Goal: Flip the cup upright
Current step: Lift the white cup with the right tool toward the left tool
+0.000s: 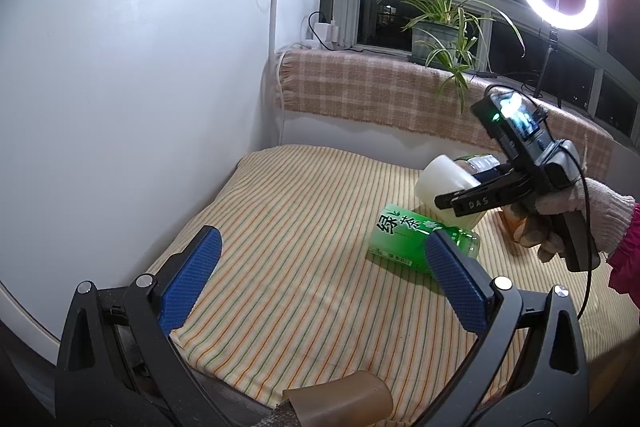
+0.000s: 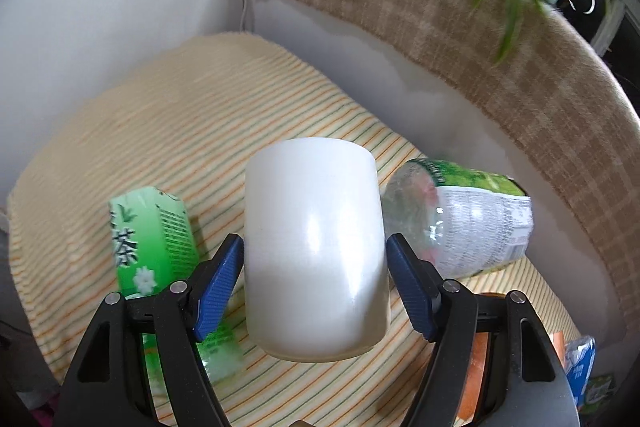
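Observation:
A white cup (image 2: 316, 247) is gripped between the blue pads of my right gripper (image 2: 316, 283) and held above the striped cloth, tilted on its side. In the left wrist view the cup (image 1: 444, 183) hangs in the air at the right, with the right gripper (image 1: 452, 201) shut on it and a gloved hand behind. My left gripper (image 1: 320, 279) is open and empty, low over the near part of the cloth, well left of the cup.
A green tea bottle (image 1: 416, 239) lies on the striped cloth (image 1: 288, 227) under the cup; it also shows in the right wrist view (image 2: 148, 239). A clear bottle with a green label (image 2: 464, 215) lies beyond. White wall at left, plaid-covered ledge (image 1: 380, 87) behind.

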`<state>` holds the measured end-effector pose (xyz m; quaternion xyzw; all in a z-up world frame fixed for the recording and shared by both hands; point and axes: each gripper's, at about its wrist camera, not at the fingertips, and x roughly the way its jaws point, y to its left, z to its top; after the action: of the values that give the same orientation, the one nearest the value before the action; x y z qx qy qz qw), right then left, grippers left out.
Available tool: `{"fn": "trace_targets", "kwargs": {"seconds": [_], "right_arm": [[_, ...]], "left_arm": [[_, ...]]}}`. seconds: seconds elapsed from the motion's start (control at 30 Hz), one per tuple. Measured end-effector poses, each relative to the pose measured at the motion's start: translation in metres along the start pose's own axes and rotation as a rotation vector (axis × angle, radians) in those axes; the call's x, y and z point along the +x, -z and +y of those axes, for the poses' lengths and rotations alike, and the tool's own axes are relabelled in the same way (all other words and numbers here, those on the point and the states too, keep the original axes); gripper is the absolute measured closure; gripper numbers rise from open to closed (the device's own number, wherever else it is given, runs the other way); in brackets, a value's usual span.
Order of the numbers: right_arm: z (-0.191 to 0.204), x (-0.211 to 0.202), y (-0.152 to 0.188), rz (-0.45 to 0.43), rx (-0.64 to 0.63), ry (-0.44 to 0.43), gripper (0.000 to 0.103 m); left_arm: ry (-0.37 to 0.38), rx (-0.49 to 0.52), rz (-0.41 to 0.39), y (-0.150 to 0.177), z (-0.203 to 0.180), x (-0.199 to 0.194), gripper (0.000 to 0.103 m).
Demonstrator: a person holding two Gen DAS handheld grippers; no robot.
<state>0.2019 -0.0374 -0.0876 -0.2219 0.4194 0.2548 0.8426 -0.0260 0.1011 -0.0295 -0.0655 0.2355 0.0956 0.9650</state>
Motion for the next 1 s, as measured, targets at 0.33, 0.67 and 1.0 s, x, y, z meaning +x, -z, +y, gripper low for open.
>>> {"fn": "trace_targets", "kwargs": {"seconds": [0.33,0.67,1.0], "right_arm": [[-0.028,-0.080,0.036,-0.170,0.195,-0.077,0.030],[-0.042,-0.123,0.136,-0.211,0.512,-0.132,0.030],[-0.054,-0.111,0.209,-0.172,0.806,-0.213,0.030]], "left_arm": [[0.048,0.024,-0.009,0.000,-0.020,-0.005,0.000],[0.164,0.030,0.063,0.007,-0.049,0.002,0.000],[0.270,0.058,0.129,0.014,-0.085,0.007,0.000]]}}
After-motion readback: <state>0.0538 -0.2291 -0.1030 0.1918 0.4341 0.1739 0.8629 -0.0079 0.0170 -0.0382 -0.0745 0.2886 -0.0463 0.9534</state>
